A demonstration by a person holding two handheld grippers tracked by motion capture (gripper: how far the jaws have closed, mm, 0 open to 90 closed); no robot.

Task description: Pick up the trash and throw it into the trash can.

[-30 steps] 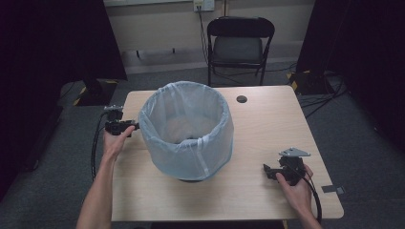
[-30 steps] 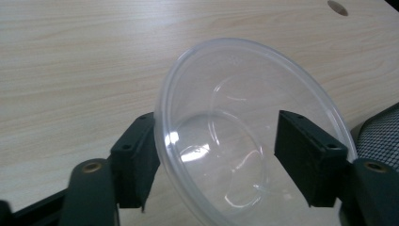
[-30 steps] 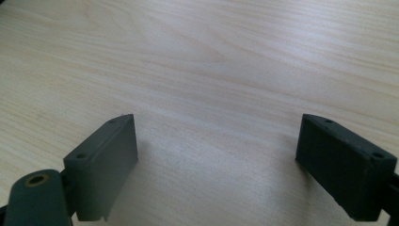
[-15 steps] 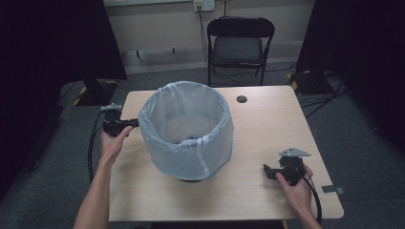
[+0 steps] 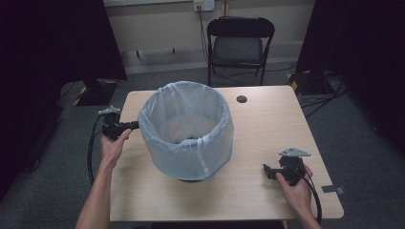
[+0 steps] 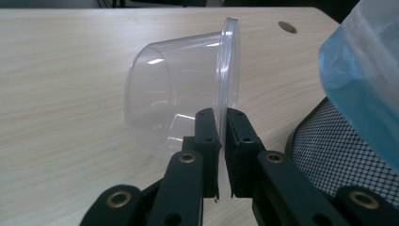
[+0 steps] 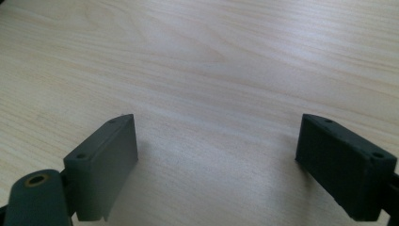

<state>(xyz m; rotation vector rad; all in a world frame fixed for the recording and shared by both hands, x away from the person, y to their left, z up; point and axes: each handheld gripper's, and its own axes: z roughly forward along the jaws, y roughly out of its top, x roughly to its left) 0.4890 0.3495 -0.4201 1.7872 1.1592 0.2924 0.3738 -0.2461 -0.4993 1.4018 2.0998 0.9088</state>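
A clear plastic cup (image 6: 179, 103) lies tilted on its side just above the wooden table (image 5: 267, 124). My left gripper (image 6: 222, 127) is shut on its rim, the thin wall pinched between the two pads; the jaws have just been closing on it. In the high view the left gripper (image 5: 128, 126) is at the table's left edge, beside a mesh bin (image 5: 188, 129) lined with a pale blue bag. My right gripper (image 5: 268, 171) rests on the table at the front right, and its jaws (image 7: 216, 160) stand wide open over bare wood.
The bin's black mesh wall (image 6: 329, 146) and blue liner (image 6: 367, 70) are close to the right of the cup. A black round grommet (image 5: 241, 99) sits at the table's back. A folding chair (image 5: 239, 45) stands behind the table.
The left hand has drawn slightly left, away from the bin, and lifted a little. The right hand has stayed still.
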